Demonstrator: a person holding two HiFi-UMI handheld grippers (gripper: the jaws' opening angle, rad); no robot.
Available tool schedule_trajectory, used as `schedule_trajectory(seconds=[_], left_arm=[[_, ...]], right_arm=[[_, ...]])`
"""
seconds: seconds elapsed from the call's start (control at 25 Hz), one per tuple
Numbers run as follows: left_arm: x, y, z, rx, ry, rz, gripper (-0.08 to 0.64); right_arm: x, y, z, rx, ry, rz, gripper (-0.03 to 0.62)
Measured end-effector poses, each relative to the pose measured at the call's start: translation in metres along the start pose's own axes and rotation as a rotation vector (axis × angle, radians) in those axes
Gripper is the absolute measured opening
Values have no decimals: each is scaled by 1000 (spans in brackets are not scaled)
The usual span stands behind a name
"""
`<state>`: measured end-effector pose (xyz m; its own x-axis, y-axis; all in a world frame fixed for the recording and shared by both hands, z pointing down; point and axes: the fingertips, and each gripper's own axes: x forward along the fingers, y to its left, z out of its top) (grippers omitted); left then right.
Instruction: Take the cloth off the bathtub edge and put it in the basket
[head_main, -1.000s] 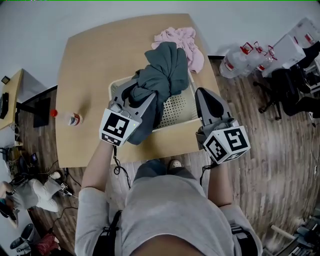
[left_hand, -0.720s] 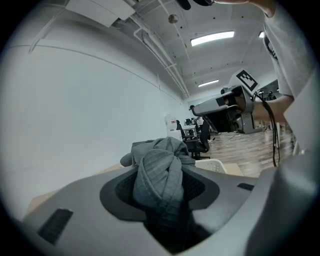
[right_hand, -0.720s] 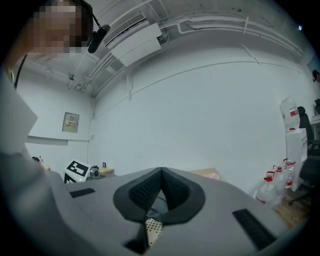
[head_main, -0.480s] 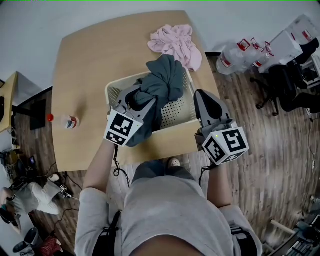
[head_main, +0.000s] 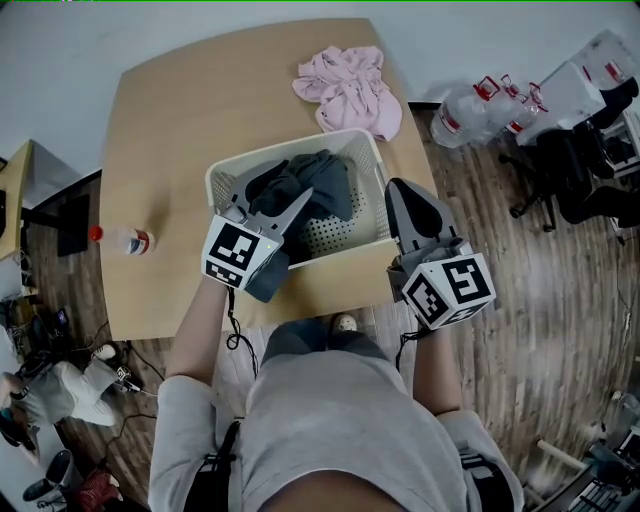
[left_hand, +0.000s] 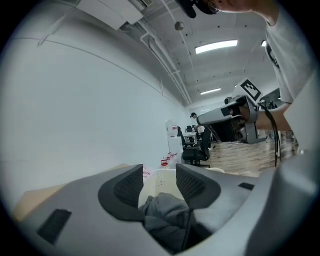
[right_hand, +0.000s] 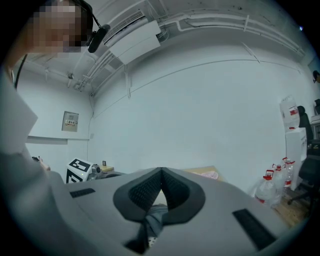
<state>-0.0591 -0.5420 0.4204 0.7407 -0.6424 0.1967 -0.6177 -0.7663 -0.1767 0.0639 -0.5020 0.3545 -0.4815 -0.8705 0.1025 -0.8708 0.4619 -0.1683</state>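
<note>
Crumpled grey cloth (head_main: 315, 185) dropped lower, perforated cream basket (head_main: 342, 230)

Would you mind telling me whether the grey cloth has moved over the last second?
Yes. The grey cloth has sunk into the basket: it earlier covered the far rim and reached toward the pink cloth, and now lies inside that rim.

On table (head_main: 170, 130): basket (head_main: 345, 232), cloth (head_main: 312, 188) inside; second cloth (head_main: 350, 85) behind it; bottle (head_main: 125, 240) left.
</note>
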Motion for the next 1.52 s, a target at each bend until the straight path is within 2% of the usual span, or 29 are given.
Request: schedule_trajectory(seconds=[0.04,0.16,0.32,0.44,0.84,1.24,1.52], left_arm=[[-1,1,1,-4,1,7,208],[-5,5,2,-17,14,56,70],[-11,8,13,-79,-1,103,18],[-20,6,27,-105,-28,134,15],[-58,-24,68,-118,-95,257,15],[-96,-62,89,-126,-127,391,15],[-114,-85,95,-151,-146,448,15]], right_arm=[[0,1,-1,1,0,5,8],[0,3,-2,2,1,25,8],[-1,4,1,2,-4,52,8],[-3,6,3,4,-9,76,8],[-21,24,12,-21,-33,192,8],[-52,39,17,-43,-50,290,8],[-73,46,15,-47,-55,339,8]])
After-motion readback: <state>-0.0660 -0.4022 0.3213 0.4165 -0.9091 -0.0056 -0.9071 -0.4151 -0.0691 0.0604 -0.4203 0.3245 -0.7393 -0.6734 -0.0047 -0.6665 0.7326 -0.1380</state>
